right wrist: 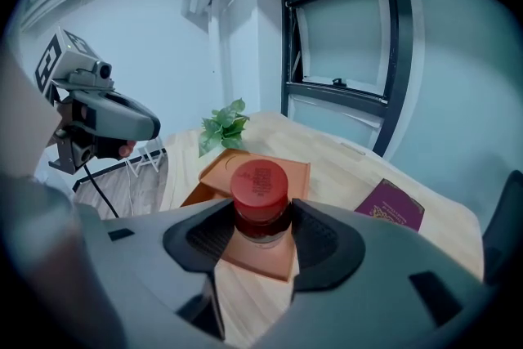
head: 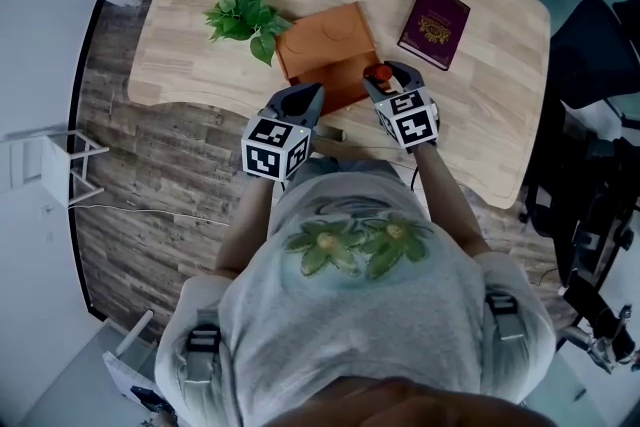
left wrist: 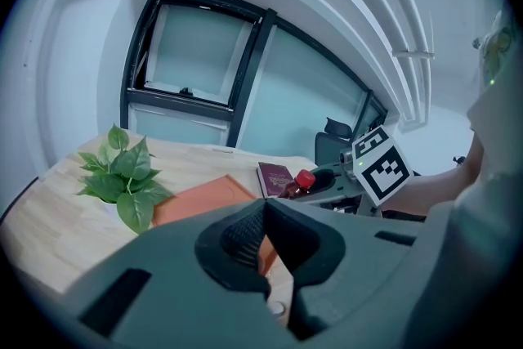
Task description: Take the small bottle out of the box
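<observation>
The small bottle [right wrist: 260, 194] stands upright between the jaws of the right claw [right wrist: 261, 217], which is clenched on it just under the red cap. Its long axis runs straight up, crosswise to the jaws. In the head view the bottle sits at the lower right corner of the orange box [head: 325, 45], touching or just over its edge. I cannot tell whether its base is clear of the wall.

From the right gripper view the box lies beyond and below the bottle, toward the upper left of the frame. Bare table [head: 480, 85] opens toward the right, near the maroon book [head: 434, 25]. So the way out looks to be up and rightward.

The left claw [left wrist: 265, 208] is clenched on nothing, just beside the box's lower left corner.
</observation>
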`<action>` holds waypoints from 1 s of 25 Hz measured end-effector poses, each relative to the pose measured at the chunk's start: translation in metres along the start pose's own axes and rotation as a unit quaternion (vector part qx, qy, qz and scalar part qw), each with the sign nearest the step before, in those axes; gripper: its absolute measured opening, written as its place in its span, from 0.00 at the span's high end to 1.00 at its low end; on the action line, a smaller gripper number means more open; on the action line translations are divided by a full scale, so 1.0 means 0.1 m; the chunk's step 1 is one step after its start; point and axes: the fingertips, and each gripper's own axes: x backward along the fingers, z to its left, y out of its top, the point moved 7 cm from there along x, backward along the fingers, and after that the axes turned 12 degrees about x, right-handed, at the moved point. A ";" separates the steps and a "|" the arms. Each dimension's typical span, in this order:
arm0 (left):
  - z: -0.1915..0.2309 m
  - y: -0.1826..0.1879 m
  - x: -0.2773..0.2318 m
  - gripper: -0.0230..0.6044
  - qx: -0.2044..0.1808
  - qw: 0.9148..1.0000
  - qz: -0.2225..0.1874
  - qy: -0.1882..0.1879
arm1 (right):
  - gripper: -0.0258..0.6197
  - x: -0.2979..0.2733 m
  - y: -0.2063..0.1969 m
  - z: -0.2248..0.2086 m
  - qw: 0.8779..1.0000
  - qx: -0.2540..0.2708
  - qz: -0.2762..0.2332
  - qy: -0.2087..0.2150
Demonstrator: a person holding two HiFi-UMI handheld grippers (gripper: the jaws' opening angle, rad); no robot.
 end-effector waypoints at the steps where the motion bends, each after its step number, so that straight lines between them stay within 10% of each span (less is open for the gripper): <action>1: 0.00 0.00 0.01 0.95 0.000 1.000 -0.002 0.000 | 0.62 0.02 0.02 -0.01 1.000 0.001 -0.003 -0.001; 25: -0.16 0.13 0.09 0.95 -0.011 0.999 -0.035 -0.024 | 0.62 0.63 0.52 0.07 0.994 -0.001 -0.098 -0.044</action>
